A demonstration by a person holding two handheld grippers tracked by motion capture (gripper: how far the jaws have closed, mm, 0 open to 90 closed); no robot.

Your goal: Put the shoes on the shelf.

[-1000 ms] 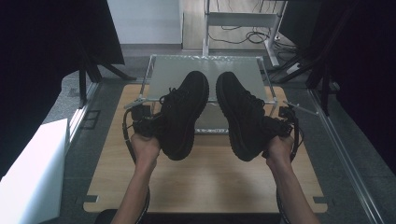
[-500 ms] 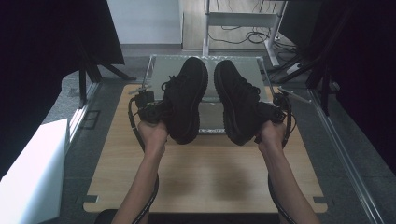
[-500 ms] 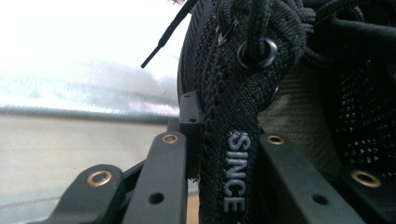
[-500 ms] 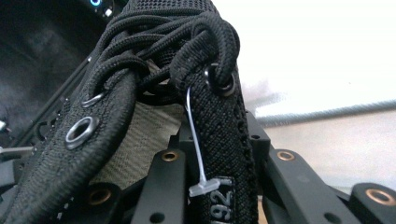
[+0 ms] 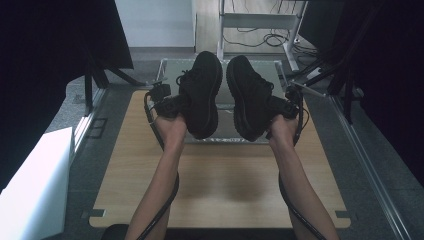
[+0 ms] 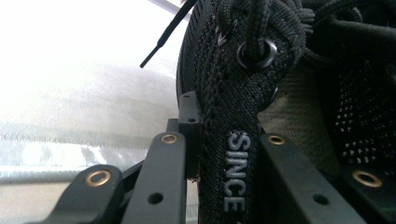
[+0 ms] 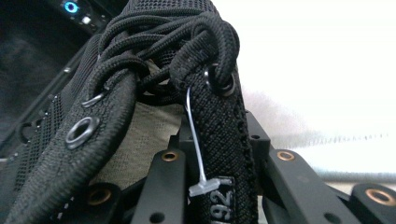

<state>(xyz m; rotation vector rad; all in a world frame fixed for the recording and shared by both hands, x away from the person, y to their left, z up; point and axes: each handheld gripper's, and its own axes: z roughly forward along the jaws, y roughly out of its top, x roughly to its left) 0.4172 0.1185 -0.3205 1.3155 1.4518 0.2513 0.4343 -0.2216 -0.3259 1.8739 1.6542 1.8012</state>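
I hold two black lace-up shoes in the air, soles turned toward the high view. My left gripper (image 5: 172, 106) is shut on the left shoe (image 5: 202, 95). In the left gripper view the jaws of that gripper (image 6: 229, 154) pinch the collar strip lettered SINCE (image 6: 234, 172). My right gripper (image 5: 282, 107) is shut on the right shoe (image 5: 247, 97). In the right gripper view that gripper (image 7: 217, 163) clamps the laced collar edge of its shoe (image 7: 219, 107), where a small plastic tag (image 7: 203, 187) hangs. Both shoes hang over the near edge of a grey tray (image 5: 170, 70).
The tray lies at the far end of a wooden tabletop (image 5: 220, 185). A white box (image 5: 30, 190) stands left of the table. Black stand legs (image 5: 345, 75) rise at the right, a metal frame with cables (image 5: 255, 20) is behind, and a dark panel (image 5: 60, 45) is at the far left.
Both hands have carried the shoes away from the person and slightly higher, toward the grey tray. The arms are stretched out further. Both grips are unchanged.
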